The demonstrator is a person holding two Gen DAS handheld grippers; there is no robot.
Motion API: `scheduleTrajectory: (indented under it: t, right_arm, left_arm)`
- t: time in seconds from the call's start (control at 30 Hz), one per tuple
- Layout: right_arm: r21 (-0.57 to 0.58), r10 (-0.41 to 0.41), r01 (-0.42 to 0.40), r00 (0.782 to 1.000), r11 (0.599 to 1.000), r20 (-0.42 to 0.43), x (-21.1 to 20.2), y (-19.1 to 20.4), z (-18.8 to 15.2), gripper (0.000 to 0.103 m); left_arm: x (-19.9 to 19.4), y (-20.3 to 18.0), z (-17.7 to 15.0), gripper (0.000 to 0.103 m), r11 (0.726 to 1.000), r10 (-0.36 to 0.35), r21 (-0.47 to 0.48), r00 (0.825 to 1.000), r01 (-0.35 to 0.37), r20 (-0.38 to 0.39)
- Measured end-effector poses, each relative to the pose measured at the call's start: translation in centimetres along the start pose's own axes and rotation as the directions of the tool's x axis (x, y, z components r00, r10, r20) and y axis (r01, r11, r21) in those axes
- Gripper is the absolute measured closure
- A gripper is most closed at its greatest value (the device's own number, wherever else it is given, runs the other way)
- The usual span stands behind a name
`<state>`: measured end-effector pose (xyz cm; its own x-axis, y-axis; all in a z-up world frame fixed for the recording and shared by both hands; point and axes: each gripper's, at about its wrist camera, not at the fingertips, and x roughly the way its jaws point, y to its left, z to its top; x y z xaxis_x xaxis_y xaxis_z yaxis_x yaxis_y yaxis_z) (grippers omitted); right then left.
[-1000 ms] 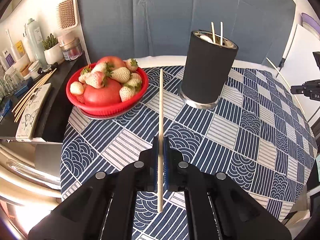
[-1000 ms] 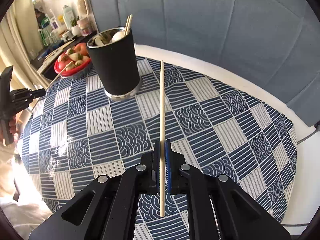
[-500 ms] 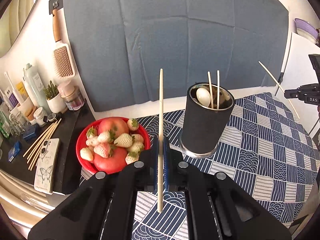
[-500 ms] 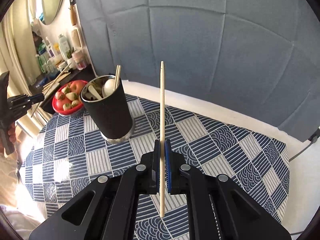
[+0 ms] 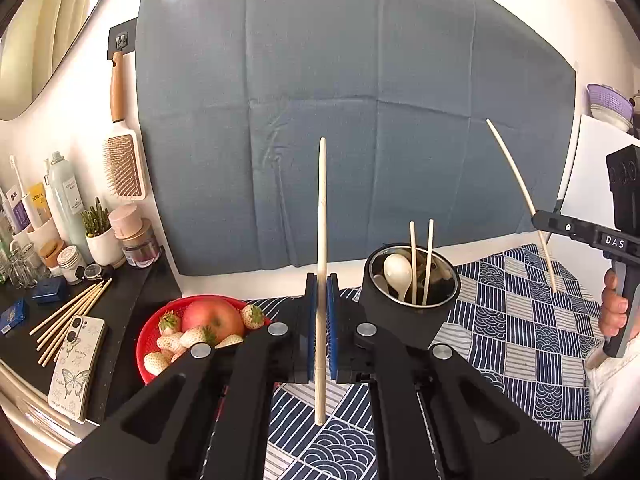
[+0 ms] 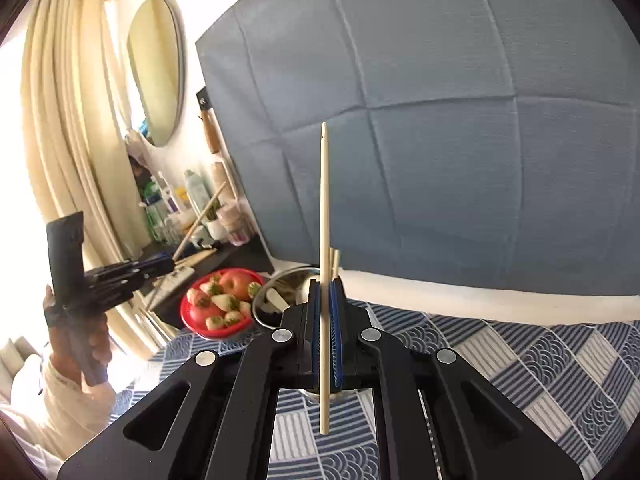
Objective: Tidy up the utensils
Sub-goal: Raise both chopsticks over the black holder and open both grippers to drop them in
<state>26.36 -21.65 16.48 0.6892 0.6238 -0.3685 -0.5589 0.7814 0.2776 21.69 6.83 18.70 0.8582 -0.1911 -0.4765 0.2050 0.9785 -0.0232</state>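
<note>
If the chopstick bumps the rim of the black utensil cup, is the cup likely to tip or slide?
Tipping seems possible: the black utensil cup is tall and narrow. Its metal base on the tablecloth probably resists sliding. The spoon and chopsticks inside add little weight.

I am working in a lived-in home, in a room that serves for both dressing and eating. A wooden paddle hairbrush [image 5: 122, 160] hangs on the white wall, above a black shelf [image 5: 132, 300] crowded with toiletry bottles [image 5: 66, 200], a small potted cactus [image 5: 100, 236] and a butterfly-cased phone [image 5: 76, 368]. An oval mirror [image 6: 158, 68] and cream curtains [image 6: 68, 128] stand beside it. A red bowl of strawberries [image 5: 200, 332] rests on the counter's blue patterned cloth [image 5: 532, 320].
</note>
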Motion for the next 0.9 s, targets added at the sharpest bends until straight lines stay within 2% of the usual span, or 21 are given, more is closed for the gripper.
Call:
scheduleTrajectory:
  t: [0.2, 0.3, 0.4, 0.53, 0.7, 0.9]
  right_arm:
    - [-0.006, 0.087, -0.087, 0.996, 0.996, 0.024, 2.2, 0.9, 0.3, 0.098]
    - [-0.008, 0.124, -0.123, 0.991, 0.992, 0.044, 2.8, 0.9, 0.2, 0.098]
    - [-0.011, 0.166, -0.166, 0.983, 0.986, 0.074, 2.8, 0.7, 0.1, 0.098]
    - [-0.006, 0.208, -0.209, 0.973, 0.978, 0.102, 3.5, 0.2, 0.0, 0.098]
    - [0.003, 0.262, -0.266, 0.954, 0.964, 0.144, 4.7, -0.7, 0.0, 0.098]
    - [0.011, 0.307, -0.316, 0.929, 0.949, 0.208, 5.9, -1.3, 0.1, 0.098]
  left_arm:
    - [1.2, -0.8, 0.6, 0.098, 0.997, -0.082, -0.002, 0.996, 0.082, 0.036]
    - [1.6, -1.2, 0.8, 0.098, 0.991, -0.134, 0.001, 0.988, 0.134, 0.072]
    - [1.9, -1.2, 1.2, 0.098, 0.979, -0.201, -0.017, 0.973, 0.204, 0.114]
    - [2.4, -1.2, 1.6, 0.098, 0.950, -0.298, -0.038, 0.935, 0.311, 0.192]
    - [3.9, -0.5, 1.8, 0.098, 0.880, -0.432, -0.076, 0.855, 0.469, 0.287]
    - [6.3, 0.6, 1.5, 0.098, 0.798, -0.506, -0.139, 0.778, 0.586, 0.372]
